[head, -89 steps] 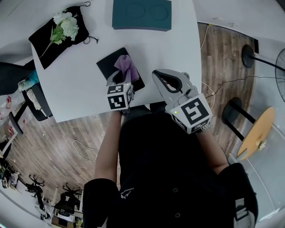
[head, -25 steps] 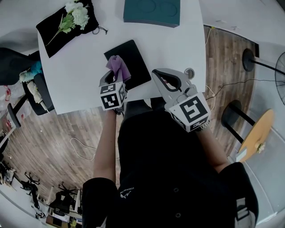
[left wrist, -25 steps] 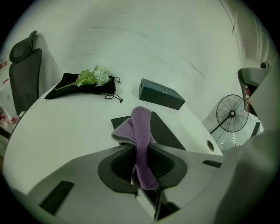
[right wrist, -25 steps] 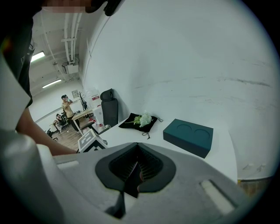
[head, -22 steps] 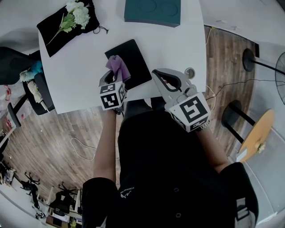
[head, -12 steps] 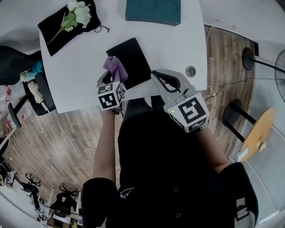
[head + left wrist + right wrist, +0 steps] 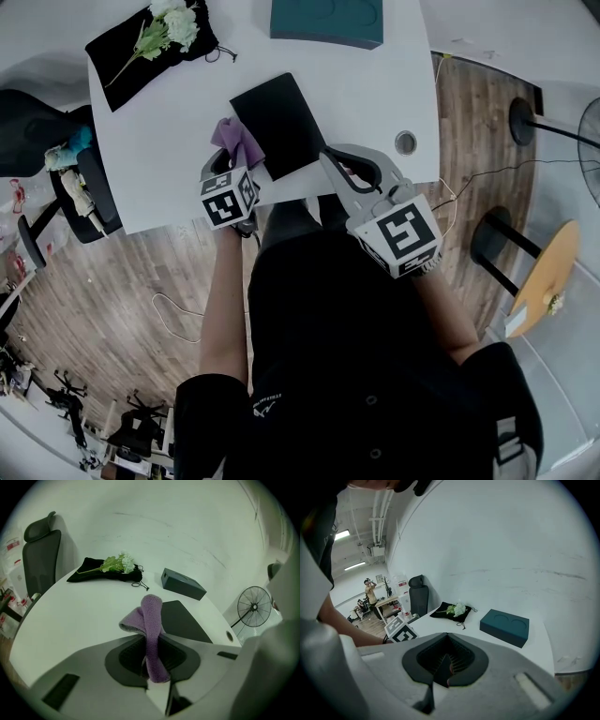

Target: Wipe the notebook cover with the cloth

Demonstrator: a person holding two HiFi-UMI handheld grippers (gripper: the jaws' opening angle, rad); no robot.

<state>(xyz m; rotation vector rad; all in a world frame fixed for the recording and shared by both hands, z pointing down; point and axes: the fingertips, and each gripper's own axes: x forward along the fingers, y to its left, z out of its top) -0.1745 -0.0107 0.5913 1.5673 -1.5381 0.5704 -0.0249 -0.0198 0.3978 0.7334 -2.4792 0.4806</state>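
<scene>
Open-plan office or lab space: white bench [image 7: 169, 141], black office chair [image 7: 41, 559], wood-plank floor [image 7: 141, 281], pedestal fan [image 7: 253, 607], strip lights [image 7: 341, 535], bare ceiling pipes [image 7: 382, 508] (further desk [image 7: 386, 602] and standing person [image 7: 370, 588] far back).

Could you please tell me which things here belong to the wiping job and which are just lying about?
For the job: black notebook, purple cloth, left gripper clamping it.

Just lying about: teal box, white flowers, black pouch under them, office chair, floor fan, and the empty, shut right gripper.
</scene>
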